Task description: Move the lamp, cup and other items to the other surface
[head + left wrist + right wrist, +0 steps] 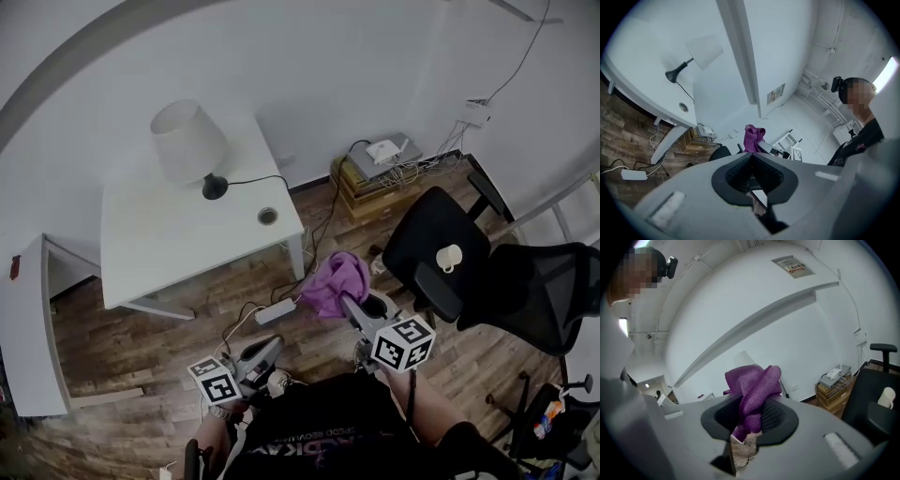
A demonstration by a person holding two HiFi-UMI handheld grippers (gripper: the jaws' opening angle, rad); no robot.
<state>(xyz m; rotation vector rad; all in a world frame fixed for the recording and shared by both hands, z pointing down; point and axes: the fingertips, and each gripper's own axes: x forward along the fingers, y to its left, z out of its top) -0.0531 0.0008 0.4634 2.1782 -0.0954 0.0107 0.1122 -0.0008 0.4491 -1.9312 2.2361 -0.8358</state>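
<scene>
A white-shaded lamp [188, 141] and a small round item [267, 216] stand on the white table [169, 248]. A white cup [450, 257] sits on the seat of a black chair [427, 239]. My right gripper [354, 306] is shut on a purple cloth [336, 282], held above the floor between table and chair. In the right gripper view the cloth [752, 380] bunches out between the jaws of the right gripper [752, 404], and the cup [886, 397] shows at far right. My left gripper [269, 348] hangs low near my body; its tips [751, 157] meet with nothing between them.
A white power strip [275, 311] and cables lie on the wooden floor beside the table leg. Stacked boxes with a router [379, 167] stand by the wall. A second mesh chair [548, 291] is at the right. A white surface [23, 328] lies at the left.
</scene>
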